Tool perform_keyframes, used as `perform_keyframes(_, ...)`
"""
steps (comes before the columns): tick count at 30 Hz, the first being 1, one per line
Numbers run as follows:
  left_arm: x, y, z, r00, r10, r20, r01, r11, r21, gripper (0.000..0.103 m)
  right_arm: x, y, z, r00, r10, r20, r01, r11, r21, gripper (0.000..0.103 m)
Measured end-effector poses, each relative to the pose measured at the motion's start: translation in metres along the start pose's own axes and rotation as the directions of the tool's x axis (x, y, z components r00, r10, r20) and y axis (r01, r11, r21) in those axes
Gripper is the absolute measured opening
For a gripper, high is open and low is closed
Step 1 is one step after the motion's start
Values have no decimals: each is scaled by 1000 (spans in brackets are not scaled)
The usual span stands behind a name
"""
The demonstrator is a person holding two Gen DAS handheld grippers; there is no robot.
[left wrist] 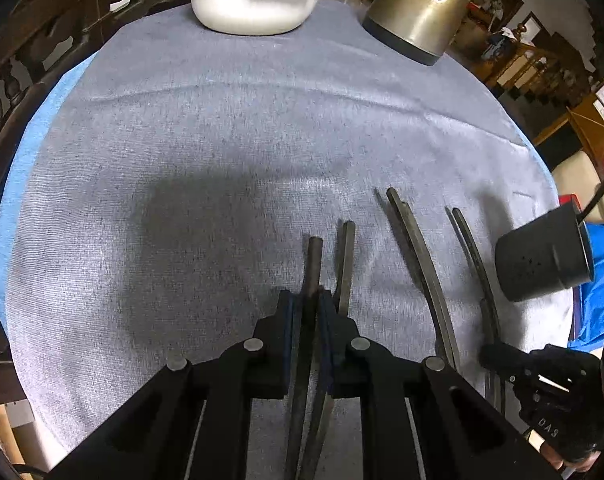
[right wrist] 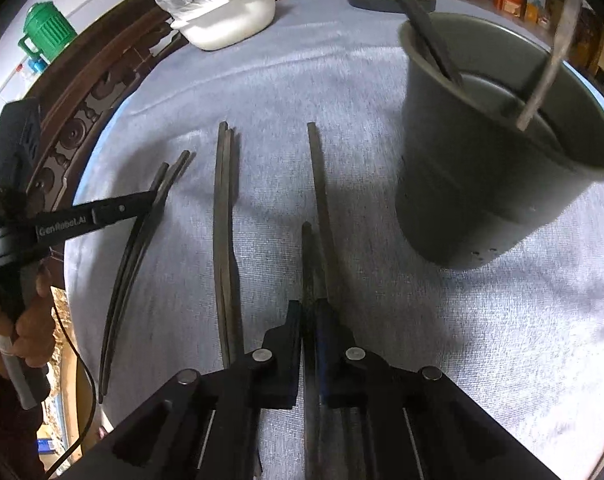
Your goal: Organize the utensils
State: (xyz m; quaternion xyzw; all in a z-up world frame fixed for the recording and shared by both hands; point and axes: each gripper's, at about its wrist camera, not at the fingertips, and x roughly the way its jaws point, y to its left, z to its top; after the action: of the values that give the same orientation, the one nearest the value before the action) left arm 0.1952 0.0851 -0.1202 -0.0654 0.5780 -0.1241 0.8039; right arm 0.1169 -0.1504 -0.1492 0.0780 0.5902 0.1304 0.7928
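I am pinching one dark chopstick [left wrist: 313, 264] in my left gripper [left wrist: 310, 300] and another chopstick [right wrist: 310, 264] in my right gripper [right wrist: 309, 312], the grey holder [right wrist: 497, 160] standing at two o'clock, where either thin stick risks pivoting loose or dragging its neighbour along.

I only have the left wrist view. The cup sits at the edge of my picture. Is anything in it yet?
Observer: Yes. The right wrist view shows two utensils standing inside the cup, leaning on its rim.
Operator: Is the right hand-held gripper holding anything?
Observer: The right hand-held gripper is shut on one chopstick. A second chopstick lies right beside it.
Operator: Anything off the table that I'm missing?
Observer: A green jug shows beyond the carved wooden edge.
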Motion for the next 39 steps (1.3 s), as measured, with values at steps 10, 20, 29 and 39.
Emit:
perform_keyframes(10, 2, -9, 13, 1000, 8, 20, -8, 1000, 12, 11, 6, 6, 16, 1000, -5, 26, 6, 1000, -26, 9)
perform_keyframes(20, -44, -27, 5, 982, -15, 189, 11, 1000, 23, 7, -39, 9, 7, 979, 107, 176, -97, 993, -66, 6)
perform_keyframes(29, -127, -68, -21, 914, -102, 392, 71, 993, 91, 7, -110, 3, -12, 898, 230, 375, -203, 973, -112, 6)
perform_keyframes(39, -180, -101, -45, 818, -167, 550, 117, 985, 125, 7, -173, -6, -37, 782, 269, 562, -232, 963, -138, 6)
